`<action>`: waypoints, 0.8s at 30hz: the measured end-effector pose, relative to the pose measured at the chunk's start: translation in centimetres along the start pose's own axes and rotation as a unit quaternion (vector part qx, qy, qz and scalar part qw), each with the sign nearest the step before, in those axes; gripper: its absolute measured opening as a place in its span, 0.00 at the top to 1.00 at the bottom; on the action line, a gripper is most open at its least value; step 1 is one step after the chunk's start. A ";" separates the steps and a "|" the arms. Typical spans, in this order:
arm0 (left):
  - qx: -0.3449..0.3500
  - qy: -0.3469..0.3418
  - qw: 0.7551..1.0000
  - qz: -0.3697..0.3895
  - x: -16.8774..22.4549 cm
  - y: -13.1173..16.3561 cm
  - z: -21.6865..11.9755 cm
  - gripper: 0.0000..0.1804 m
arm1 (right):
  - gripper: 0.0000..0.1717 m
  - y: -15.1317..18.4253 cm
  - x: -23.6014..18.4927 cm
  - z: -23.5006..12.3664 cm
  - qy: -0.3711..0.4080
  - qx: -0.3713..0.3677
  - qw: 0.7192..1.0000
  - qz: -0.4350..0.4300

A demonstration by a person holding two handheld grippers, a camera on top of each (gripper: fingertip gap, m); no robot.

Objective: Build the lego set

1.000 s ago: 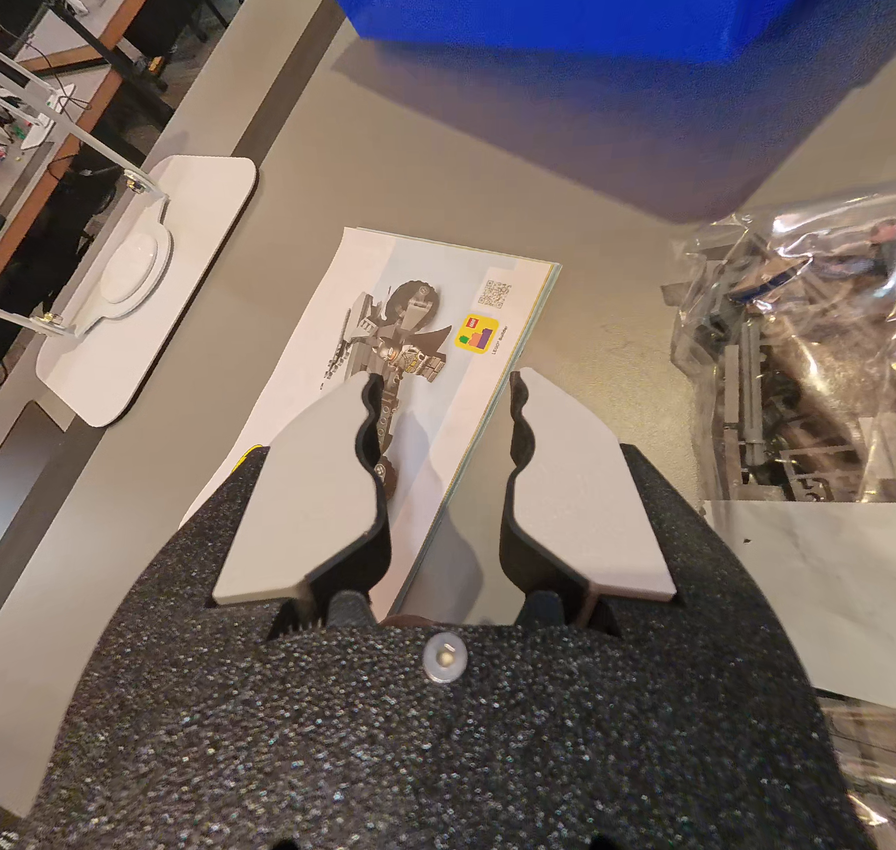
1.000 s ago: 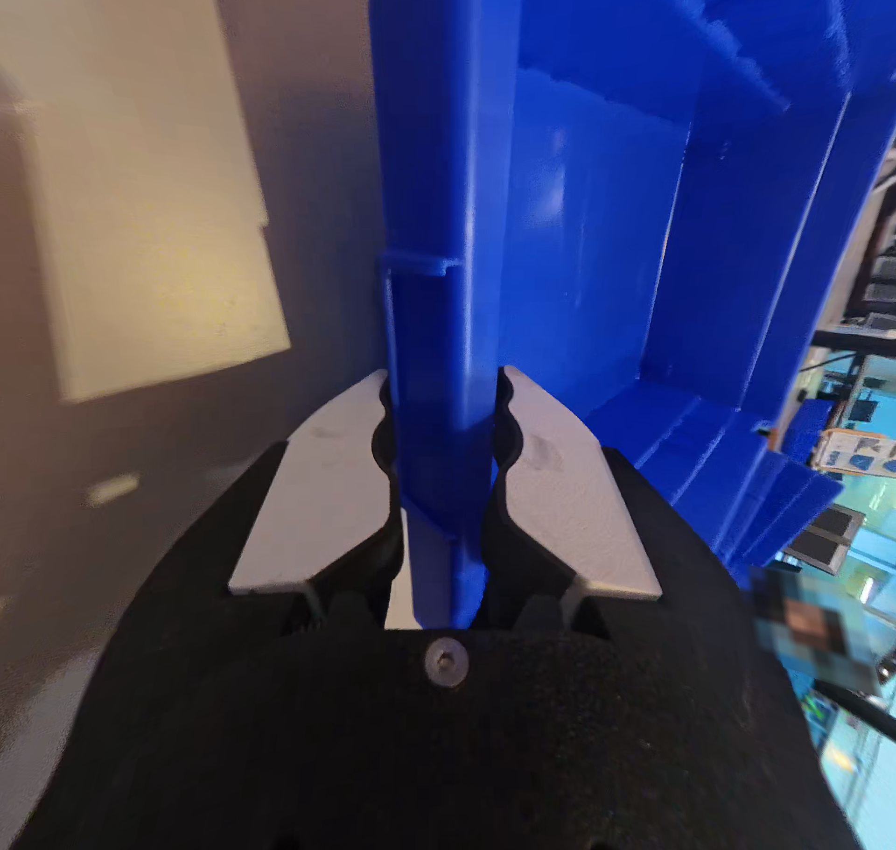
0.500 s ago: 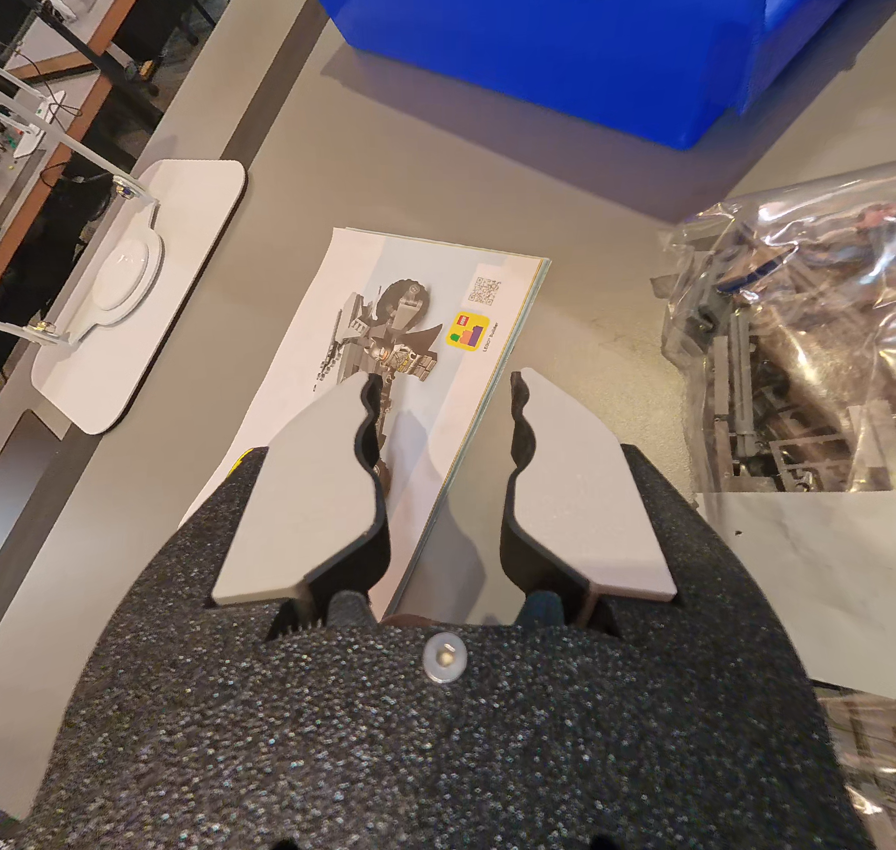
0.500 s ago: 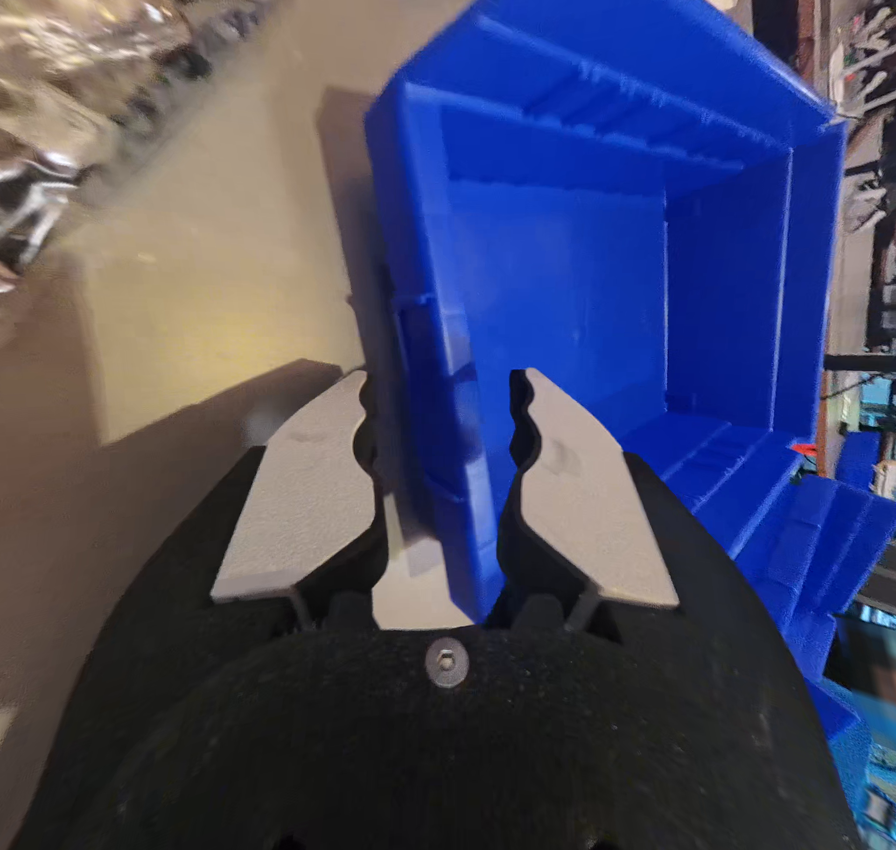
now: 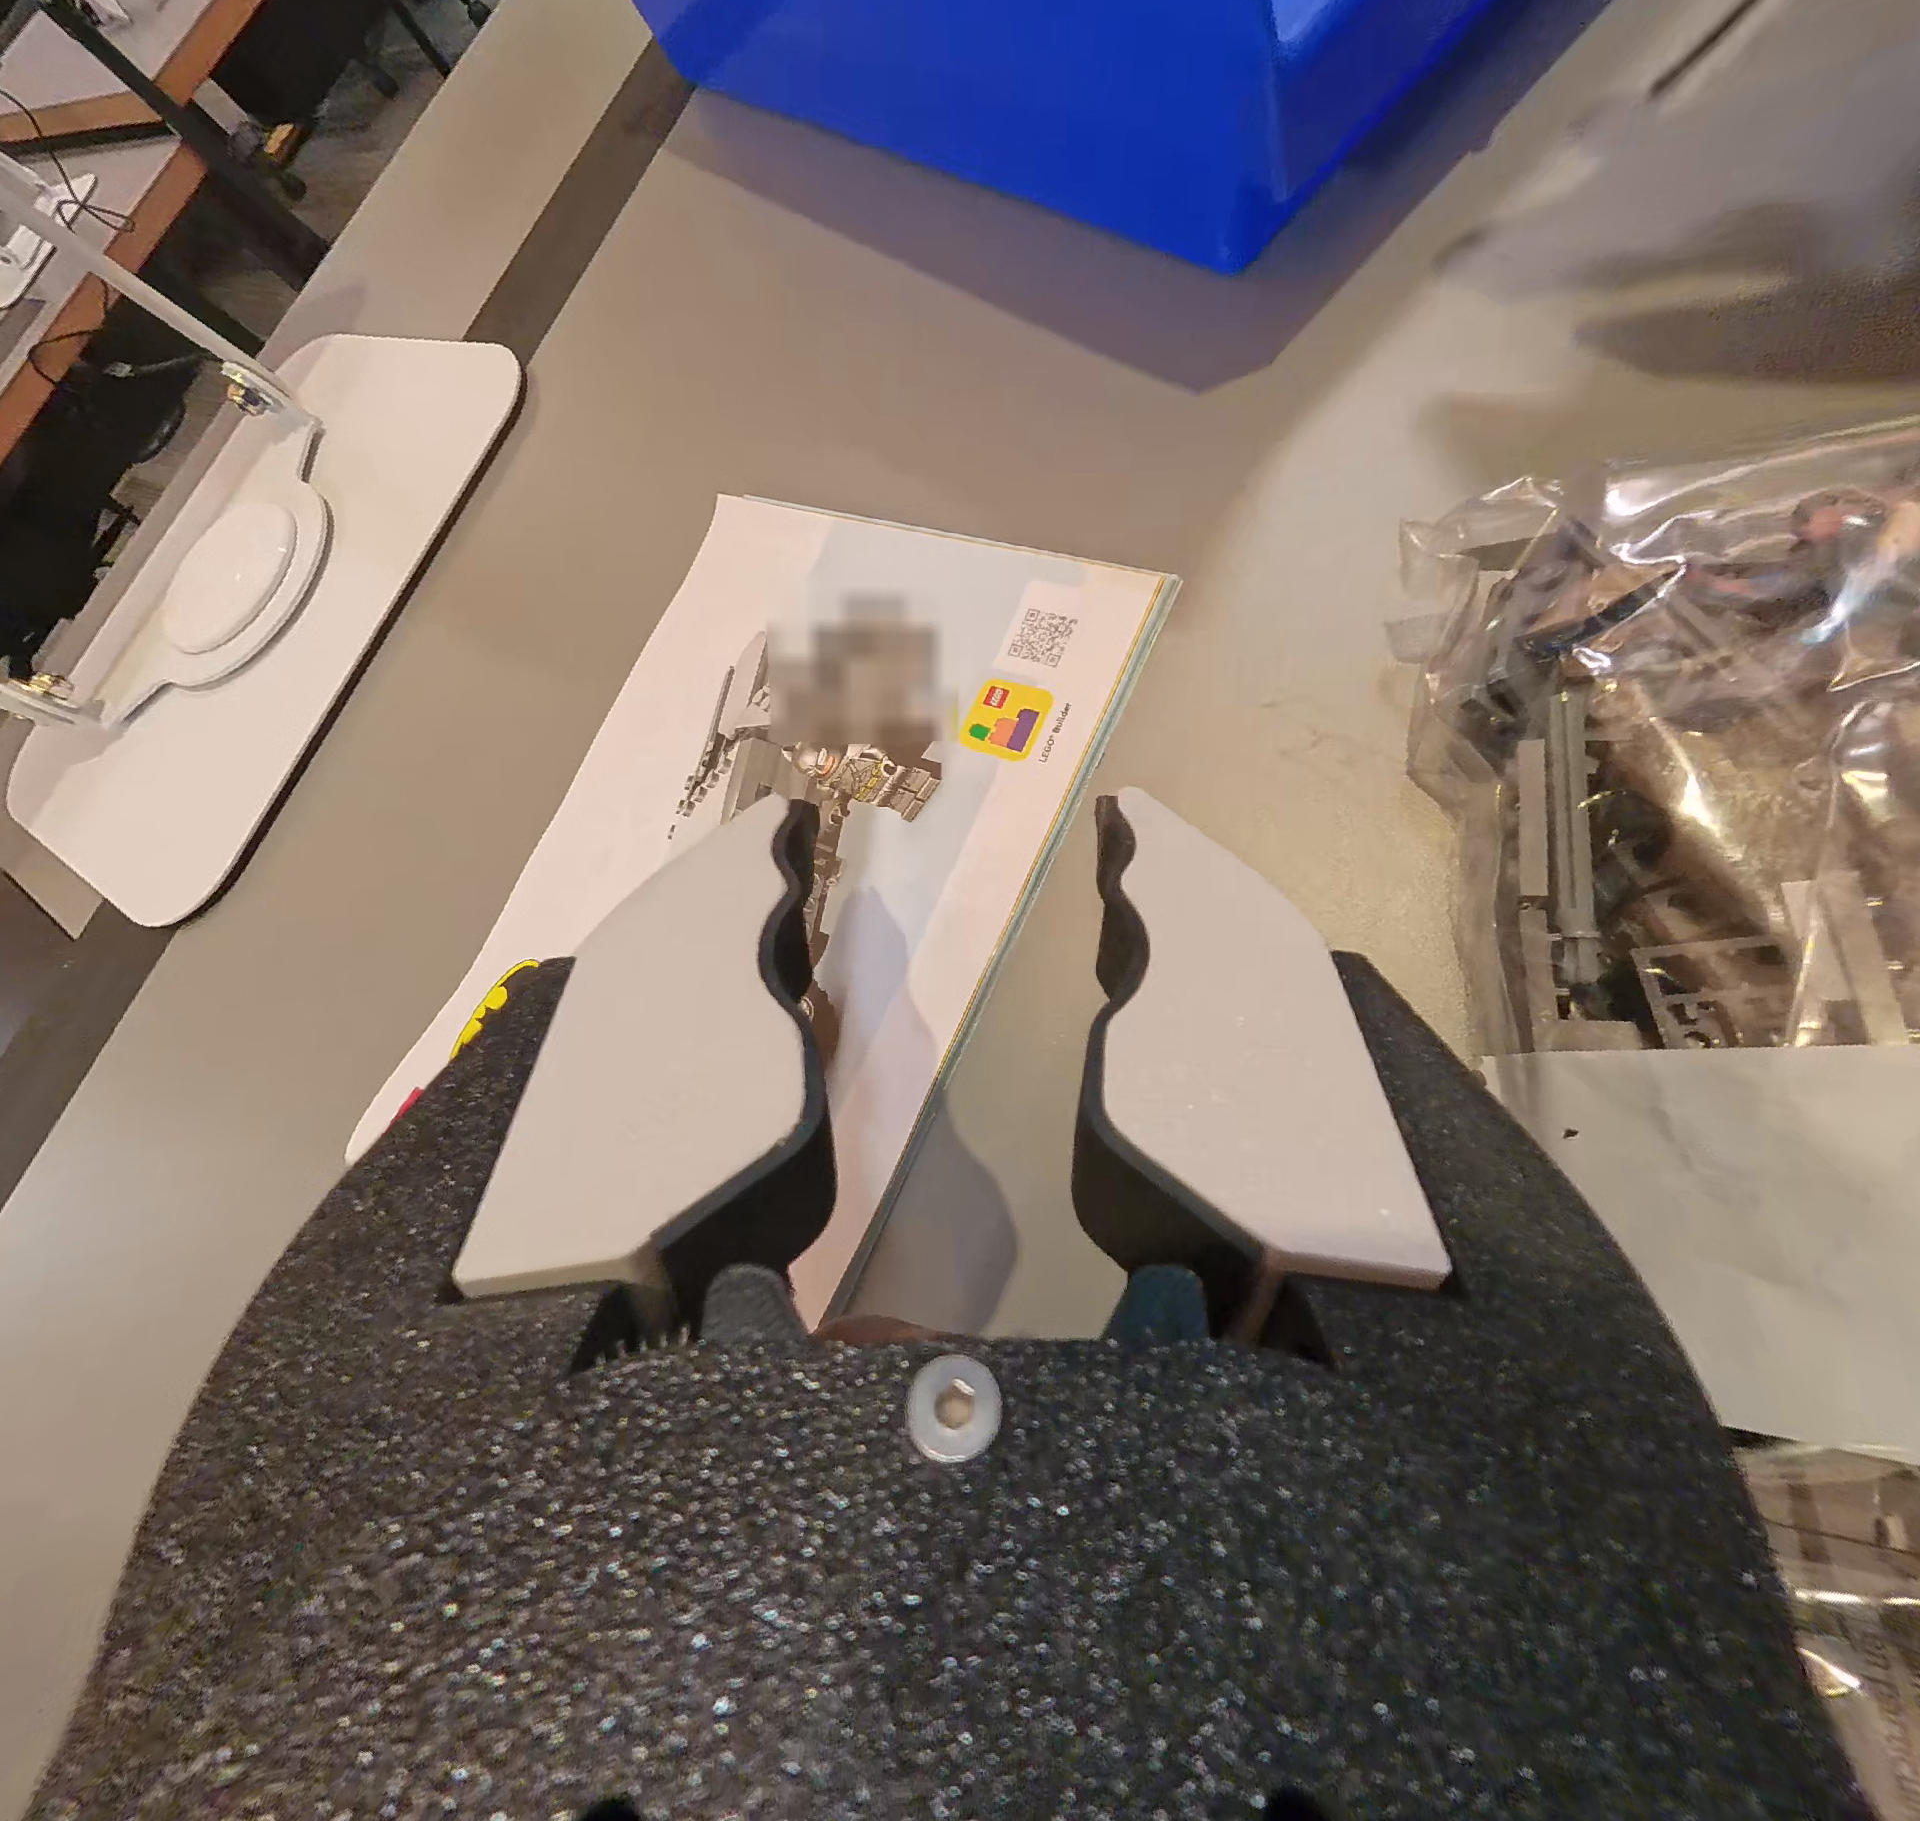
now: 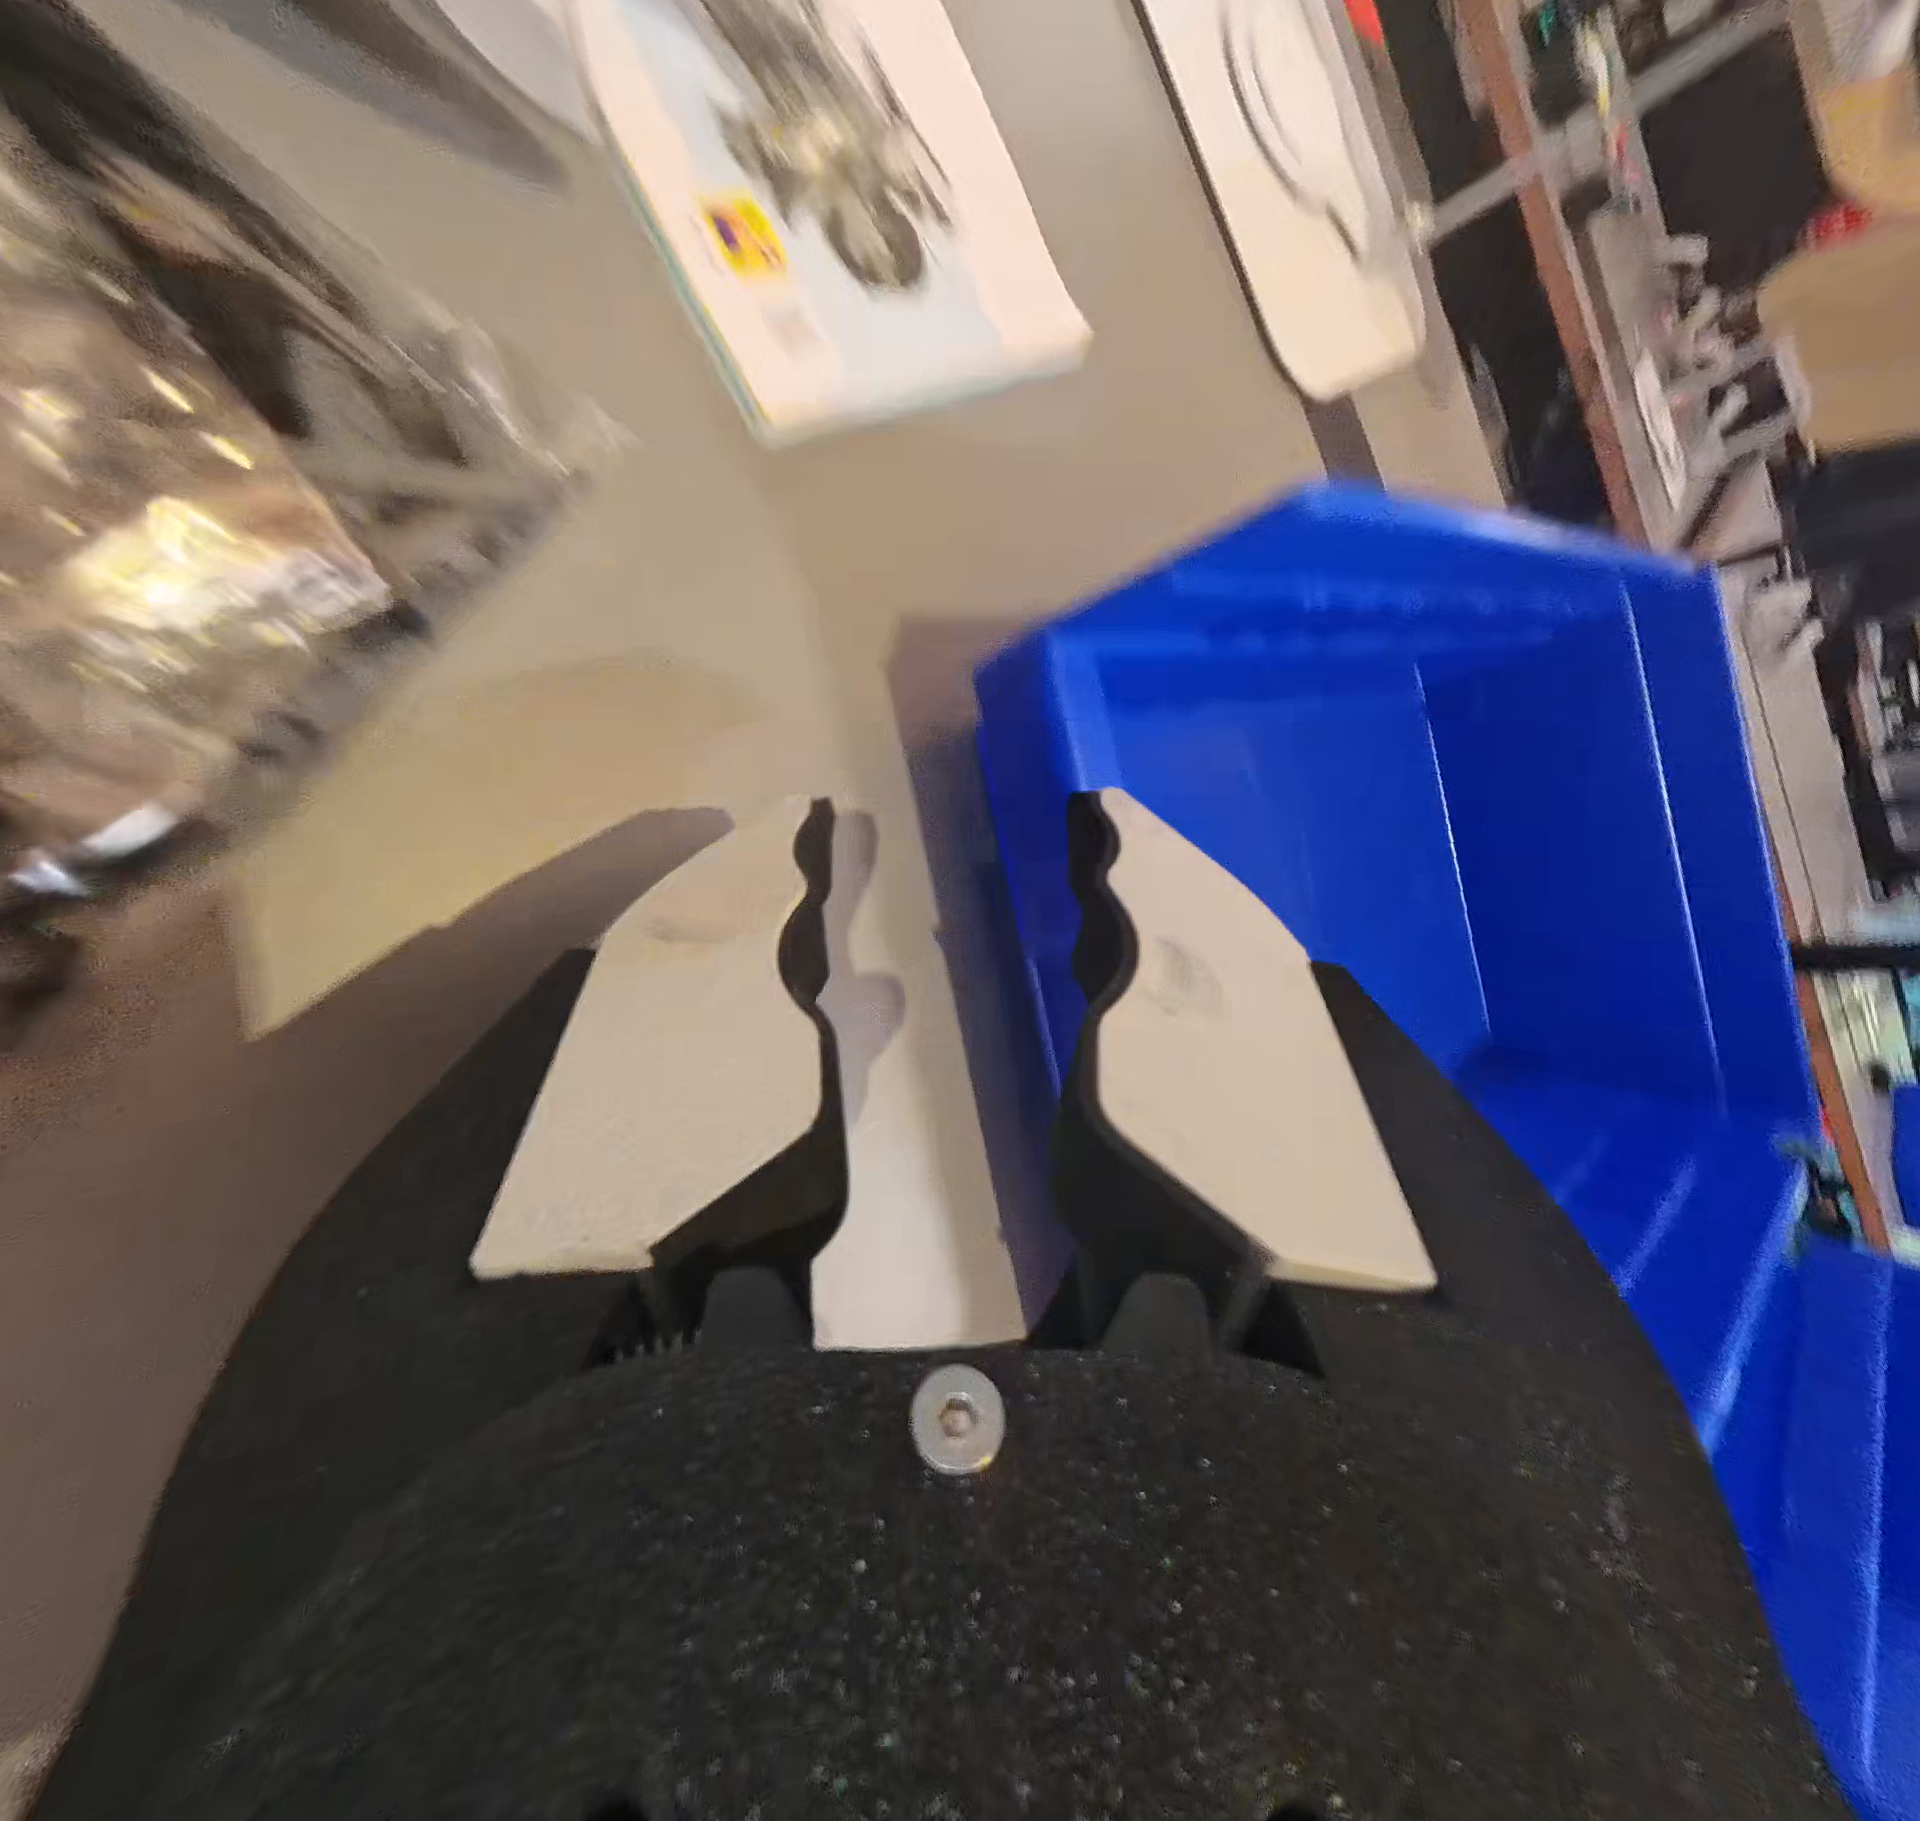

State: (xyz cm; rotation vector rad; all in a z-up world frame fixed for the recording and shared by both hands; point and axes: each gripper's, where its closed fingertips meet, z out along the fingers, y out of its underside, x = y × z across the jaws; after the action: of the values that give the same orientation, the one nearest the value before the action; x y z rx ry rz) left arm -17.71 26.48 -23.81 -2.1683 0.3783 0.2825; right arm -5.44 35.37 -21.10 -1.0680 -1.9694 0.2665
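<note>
Since a second ago your right gripper (image 6: 951,815) has let go of the blue bin (image 6: 1351,784): its jaws, then clamped on the bin's wall, now stand apart with only bare desk (image 6: 623,732) between them, and the bin sits on the desk just to the right of the fingertips. That view is blurred. Your left gripper (image 5: 945,815) hovers open and holds nothing, above the right edge of an instruction booklet (image 5: 914,649) lying flat on the desk. A clear bag of grey parts (image 5: 1662,763) lies to its right, a white stand base (image 5: 312,566) to its left, and the blue bin beyond.
</note>
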 end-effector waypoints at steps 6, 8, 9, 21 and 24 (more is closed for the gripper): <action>0.017 0.008 0.999 -0.029 -0.5 -0.3 -0.3 0.70 | 0.71 -6.5 -2.1 4.8 -0.075 0.100 0.992 -0.005; 0.027 0.007 0.999 -0.041 -0.7 -0.5 -0.5 0.70 | 0.71 -8.3 -1.8 6.2 -0.075 0.128 0.989 -0.003; 0.031 0.006 0.998 -0.046 -0.9 -0.5 -0.6 0.70 | 0.71 -9.1 -2.1 6.6 -0.084 0.147 0.986 0.001; 0.022 0.038 0.997 -0.059 -0.2 -0.3 -0.6 0.71 | 0.68 -8.3 -0.8 5.3 -0.068 0.228 0.969 0.062; 0.021 0.042 0.998 -0.047 0.1 -0.3 -0.6 0.71 | 0.70 -7.9 -0.8 5.0 -0.038 0.221 0.973 0.046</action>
State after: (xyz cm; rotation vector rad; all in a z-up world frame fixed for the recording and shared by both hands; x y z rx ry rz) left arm -17.44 26.13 -23.34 -2.1545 0.3255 0.1300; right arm -13.67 30.95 -20.43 -0.8653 -1.8102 0.7688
